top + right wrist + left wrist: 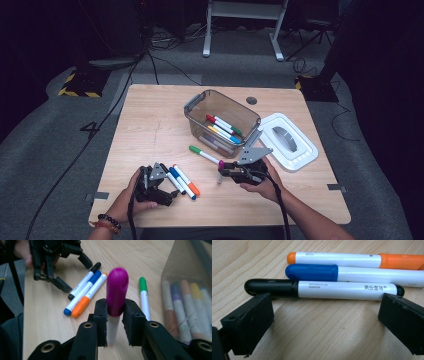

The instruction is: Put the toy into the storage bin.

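a purple-capped marker (116, 293) with a smooth rounded cap and white barrel is clamped upright between the matte black pads of the right gripper (116, 315), just in front of the clear plastic bin (197, 107); its lower end is blurred. the left gripper (324, 315) is held released, jaws wide, beside the glossy black marker (324, 289), left of the bin. the bin's markers are dimmed by its wall.
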### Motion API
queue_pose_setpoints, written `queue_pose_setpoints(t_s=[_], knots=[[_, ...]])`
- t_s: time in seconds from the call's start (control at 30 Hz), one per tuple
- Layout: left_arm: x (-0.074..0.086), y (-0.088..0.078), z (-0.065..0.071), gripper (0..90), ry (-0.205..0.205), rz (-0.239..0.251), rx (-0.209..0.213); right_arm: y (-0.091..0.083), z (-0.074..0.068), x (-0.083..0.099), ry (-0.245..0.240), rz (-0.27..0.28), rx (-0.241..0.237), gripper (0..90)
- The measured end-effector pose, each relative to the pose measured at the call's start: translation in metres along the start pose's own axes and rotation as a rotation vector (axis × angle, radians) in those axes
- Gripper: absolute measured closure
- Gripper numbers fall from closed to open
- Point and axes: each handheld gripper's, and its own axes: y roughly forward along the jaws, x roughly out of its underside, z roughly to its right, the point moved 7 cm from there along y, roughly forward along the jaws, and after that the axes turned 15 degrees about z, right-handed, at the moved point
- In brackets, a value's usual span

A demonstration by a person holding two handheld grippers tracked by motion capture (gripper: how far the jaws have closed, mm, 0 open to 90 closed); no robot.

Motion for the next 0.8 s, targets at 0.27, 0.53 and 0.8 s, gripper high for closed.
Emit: queue_pose_setpoints(t_s=[0.27,0.53,0.8], knots=[[-0.001,0.002,0.0,0.3,0.001,0.001,0.0,-0.007,0.005,-0.007,-0.002,0.033,0.014,73.8],[-0.001,0.002,0.0,0.4,0.003,0.0,0.001,-0.015,0.006,-0.016,-0.009,0.074,0.027,73.8],[-0.001,0.002,0.0,0.5,0.003,0.0,0.001,-0.035,0.008,-0.04,-0.015,0.156,0.041,73.8]])
